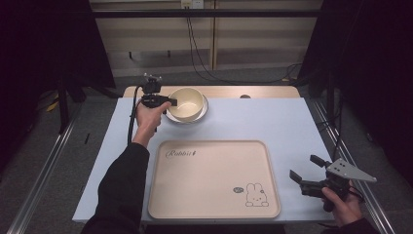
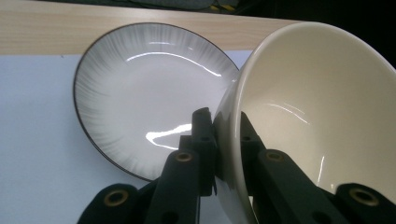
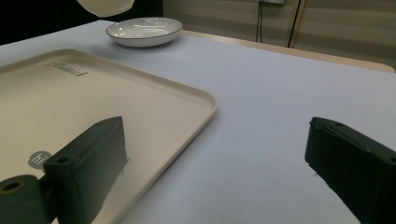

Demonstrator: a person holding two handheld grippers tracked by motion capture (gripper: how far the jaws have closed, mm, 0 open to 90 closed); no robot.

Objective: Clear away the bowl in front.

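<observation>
Cream bowl [image 3: 105,6] cropped by top edge.

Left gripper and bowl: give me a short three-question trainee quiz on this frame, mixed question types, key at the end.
1. True or false: the left gripper is clamped on the rim of the cream bowl.
2. Multiple choice: the bowl is A) lying on the tray, B) lifted and tilted above the dark-rimmed plate, C) held by the right gripper.
3. Fill in: the right gripper, jaws apart, is right of the ____.

Key: 1 true. 2 B. 3 rabbit-print tray.
</observation>
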